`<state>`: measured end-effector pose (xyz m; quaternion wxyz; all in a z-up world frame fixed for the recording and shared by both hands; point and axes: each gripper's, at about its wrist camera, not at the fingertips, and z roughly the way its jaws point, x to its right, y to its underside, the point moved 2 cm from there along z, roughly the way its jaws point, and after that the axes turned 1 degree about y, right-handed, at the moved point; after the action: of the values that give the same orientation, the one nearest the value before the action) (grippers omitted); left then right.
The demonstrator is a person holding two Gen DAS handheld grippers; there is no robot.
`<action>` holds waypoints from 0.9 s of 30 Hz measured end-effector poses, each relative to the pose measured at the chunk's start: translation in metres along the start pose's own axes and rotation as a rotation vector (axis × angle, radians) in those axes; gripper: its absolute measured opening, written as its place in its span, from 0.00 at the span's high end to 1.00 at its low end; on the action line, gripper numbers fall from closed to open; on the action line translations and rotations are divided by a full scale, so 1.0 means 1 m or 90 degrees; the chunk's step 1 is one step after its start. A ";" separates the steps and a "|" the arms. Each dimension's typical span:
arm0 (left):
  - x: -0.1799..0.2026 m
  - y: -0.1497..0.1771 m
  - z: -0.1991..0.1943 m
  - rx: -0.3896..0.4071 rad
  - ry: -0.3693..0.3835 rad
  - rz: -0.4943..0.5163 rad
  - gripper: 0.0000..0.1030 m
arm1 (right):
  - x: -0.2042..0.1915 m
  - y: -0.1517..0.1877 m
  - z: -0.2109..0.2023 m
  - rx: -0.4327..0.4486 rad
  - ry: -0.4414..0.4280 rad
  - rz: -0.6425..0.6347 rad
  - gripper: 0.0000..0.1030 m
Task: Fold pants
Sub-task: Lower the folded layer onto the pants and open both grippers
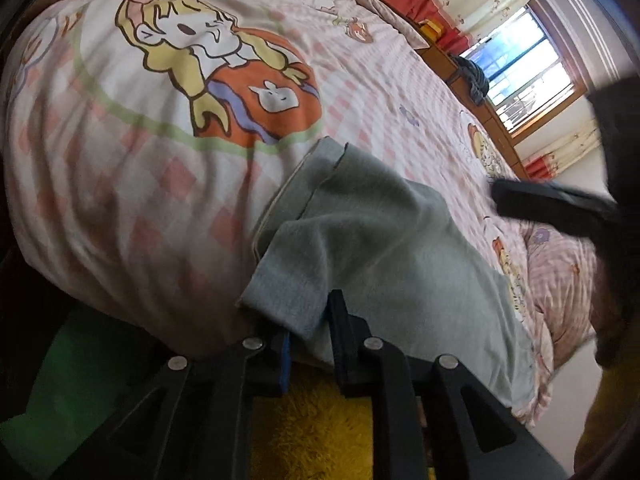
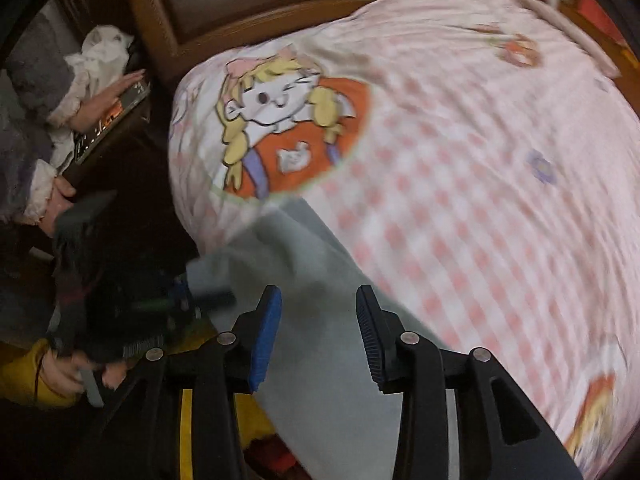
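Fingers of the left gripper (image 1: 310, 334) pinch a corner of the grey-green pants (image 1: 384, 248), already doubled over near the bed (image 1: 120, 184) edge, while the right gripper (image 2: 318, 330) hovers open above them, more folding seemingly left

Black fingers (image 2: 370, 336), blue pad, seemingly yellow sleeve (image 2: 20, 376)

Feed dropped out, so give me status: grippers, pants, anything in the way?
Left gripper shut on pale grey-green fleece pants. Right gripper open above them. Pants lie on pink checked cartoon quilt. Nothing blocking.
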<state>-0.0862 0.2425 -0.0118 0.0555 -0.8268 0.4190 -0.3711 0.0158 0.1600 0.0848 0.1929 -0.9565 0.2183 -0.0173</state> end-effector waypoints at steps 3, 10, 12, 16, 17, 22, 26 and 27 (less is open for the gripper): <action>-0.001 -0.002 0.000 -0.002 0.005 0.009 0.81 | -0.010 -0.022 0.035 -0.031 0.010 -0.046 0.62; -0.005 0.000 -0.002 0.002 0.032 0.023 0.80 | -0.007 -0.022 0.085 -0.097 0.009 -0.059 0.62; -0.008 -0.001 -0.003 0.011 0.038 0.011 0.80 | -0.006 -0.019 0.085 -0.084 0.007 -0.053 0.68; -0.010 -0.002 -0.017 0.047 0.044 0.024 0.98 | -0.007 -0.017 0.055 0.021 0.032 -0.040 0.97; -0.008 -0.001 -0.020 0.055 0.040 0.034 0.98 | -0.010 -0.018 0.046 0.053 0.030 -0.045 0.97; -0.006 0.002 -0.024 0.064 0.005 0.045 0.98 | -0.020 -0.019 0.050 0.073 0.039 -0.072 0.97; -0.017 0.002 -0.012 0.044 -0.056 0.034 0.96 | -0.016 -0.027 0.074 0.065 0.047 -0.053 0.96; -0.020 0.003 -0.012 0.042 -0.064 0.026 0.95 | -0.014 -0.027 0.076 0.068 0.053 -0.042 0.91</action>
<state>-0.1038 0.2578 -0.0158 0.1114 -0.8333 0.4204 -0.3413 0.0236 0.2158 0.0250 0.2336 -0.9500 0.1932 -0.0746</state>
